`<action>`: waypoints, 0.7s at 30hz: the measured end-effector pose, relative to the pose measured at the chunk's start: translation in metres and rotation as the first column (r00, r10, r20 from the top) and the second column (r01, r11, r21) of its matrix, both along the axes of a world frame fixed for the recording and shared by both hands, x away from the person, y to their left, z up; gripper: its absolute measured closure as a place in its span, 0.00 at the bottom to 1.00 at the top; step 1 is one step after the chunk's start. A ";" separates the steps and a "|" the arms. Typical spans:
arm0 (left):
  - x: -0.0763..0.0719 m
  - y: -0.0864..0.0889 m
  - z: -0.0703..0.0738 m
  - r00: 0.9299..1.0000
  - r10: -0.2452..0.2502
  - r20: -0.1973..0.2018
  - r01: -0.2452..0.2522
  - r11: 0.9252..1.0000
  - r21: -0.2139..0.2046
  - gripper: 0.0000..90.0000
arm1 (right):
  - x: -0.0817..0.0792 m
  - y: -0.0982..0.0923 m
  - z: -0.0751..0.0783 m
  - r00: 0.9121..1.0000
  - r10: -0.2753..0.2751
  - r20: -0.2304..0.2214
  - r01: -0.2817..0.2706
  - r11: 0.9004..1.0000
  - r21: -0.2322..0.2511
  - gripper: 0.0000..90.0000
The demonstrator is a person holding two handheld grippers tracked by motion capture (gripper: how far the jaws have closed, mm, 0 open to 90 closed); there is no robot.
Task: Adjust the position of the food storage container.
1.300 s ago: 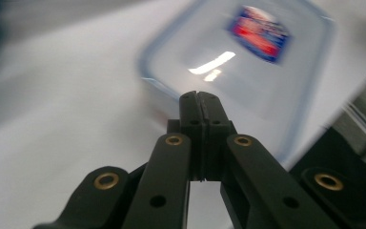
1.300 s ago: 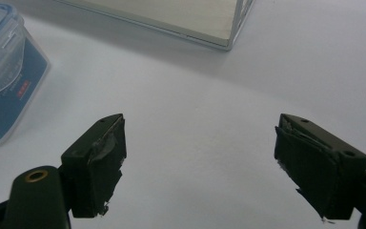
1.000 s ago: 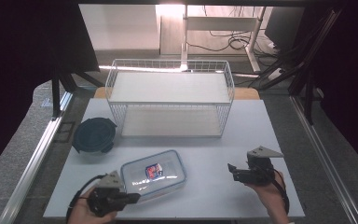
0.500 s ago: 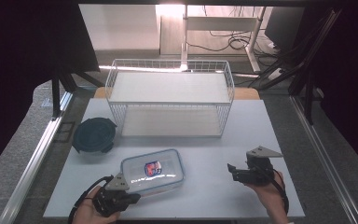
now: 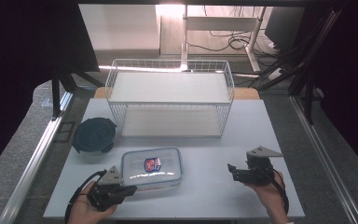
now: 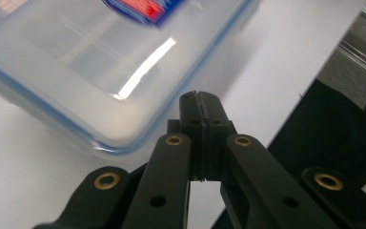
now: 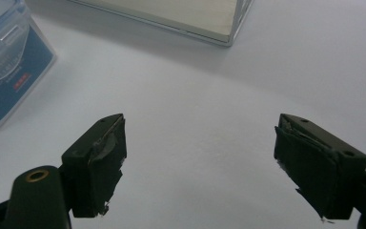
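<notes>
Clear plastic container [image 5: 152, 168], rectangular, blue-rimmed lid with red-and-blue label, long axis across the white desk [image 5: 205, 196]; lies near front left, just ahead-right of the left claw [image 5: 129, 190], jaws pressed together at its near corner. Right claw [image 5: 230, 169]: well apart to the right, jaws spread, empty. Behind: white wire basket [image 5: 170, 100]; dark round lidded tub [image 5: 94, 135].

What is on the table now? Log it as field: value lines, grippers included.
surface: white table
rack: white wire rack, far centre
box: clear lidded box, near centre, lid on
round tub: dark lidded tub, left of the box
left gripper: jaws shut, empty, at the box's near corner
right gripper: jaws open, empty, over bare table
</notes>
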State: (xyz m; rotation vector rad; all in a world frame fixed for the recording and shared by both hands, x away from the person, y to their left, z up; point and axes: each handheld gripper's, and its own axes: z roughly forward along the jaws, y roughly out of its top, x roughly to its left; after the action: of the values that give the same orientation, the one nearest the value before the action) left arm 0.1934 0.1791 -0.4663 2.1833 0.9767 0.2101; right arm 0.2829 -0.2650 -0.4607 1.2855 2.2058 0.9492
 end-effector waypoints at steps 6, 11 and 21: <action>0.019 0.037 0.004 0.980 0.195 -0.036 -0.197 0.979 -0.061 1.00 | -0.001 0.001 0.002 1.000 0.002 0.005 -0.002 1.000 0.003 0.20; 0.039 0.055 -0.016 0.950 0.292 -0.108 -0.296 0.955 -0.020 1.00 | 0.000 -0.001 0.001 1.000 -0.004 0.002 0.004 1.000 0.003 0.20; 0.068 0.044 -0.035 0.936 0.299 -0.185 -0.306 0.952 -0.014 1.00 | 0.000 -0.001 0.001 1.000 -0.015 0.007 0.015 1.000 -0.001 0.20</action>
State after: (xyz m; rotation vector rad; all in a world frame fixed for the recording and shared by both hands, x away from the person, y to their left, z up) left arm 0.2617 0.2226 -0.5013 2.0307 1.4088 0.1336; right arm 0.2830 -0.2657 -0.4600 1.2938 2.1882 0.9454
